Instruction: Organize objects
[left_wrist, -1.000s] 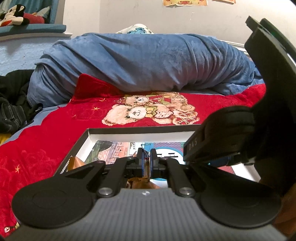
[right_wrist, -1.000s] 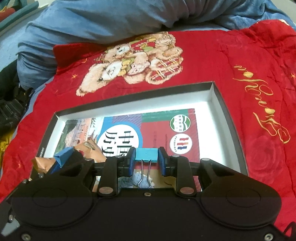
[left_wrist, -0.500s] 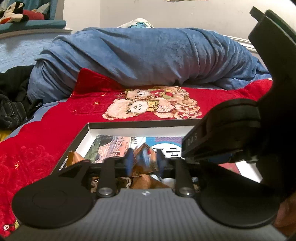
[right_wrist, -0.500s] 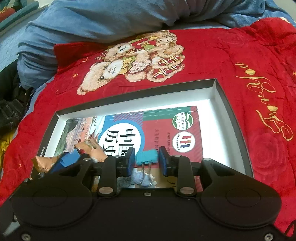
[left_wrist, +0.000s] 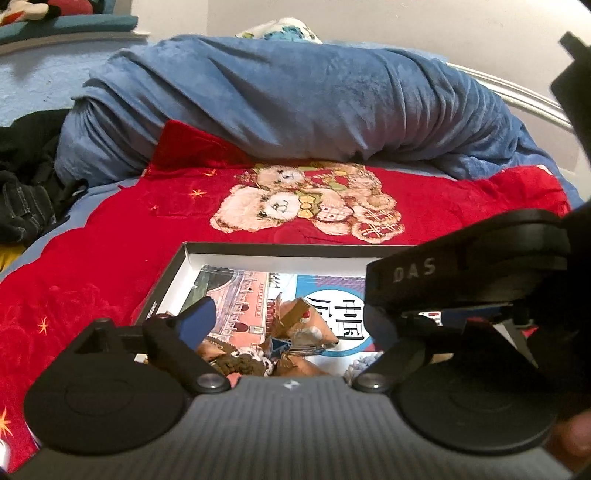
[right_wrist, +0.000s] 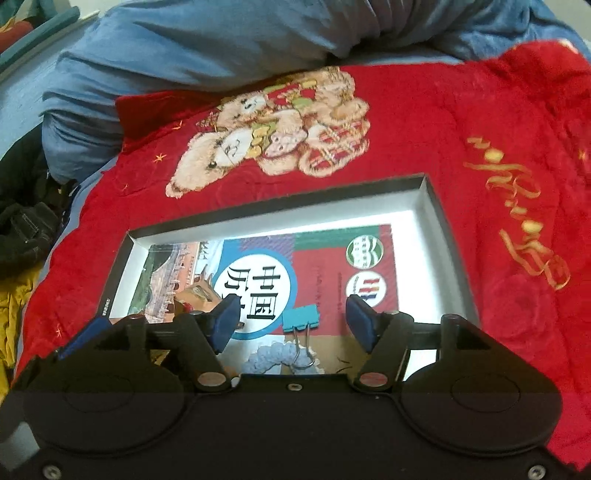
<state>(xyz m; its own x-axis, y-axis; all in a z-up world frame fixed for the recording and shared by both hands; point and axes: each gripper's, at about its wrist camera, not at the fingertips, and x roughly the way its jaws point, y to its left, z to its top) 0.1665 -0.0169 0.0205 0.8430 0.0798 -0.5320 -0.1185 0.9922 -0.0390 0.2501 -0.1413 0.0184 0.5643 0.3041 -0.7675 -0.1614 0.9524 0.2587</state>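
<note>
opening up, both grippers: the right gripper (right_wrist: 291, 325) jaws have just spread off the teal binder clip (right_wrist: 301, 322), now loose in the box (right_wrist: 436, 206); the left gripper (left_wrist: 284, 328) jaws also apart over dropped brown wrappers (left_wrist: 306, 325). two more items stowed.

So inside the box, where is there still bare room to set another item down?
Free: the white floor of the box along its far wall and down its right side, past the book; the book's red right half is also bare. Crowded: the near left, where the teal binder clip, a blue knitted piece and brown wrappers lie under both open grippers.
</note>
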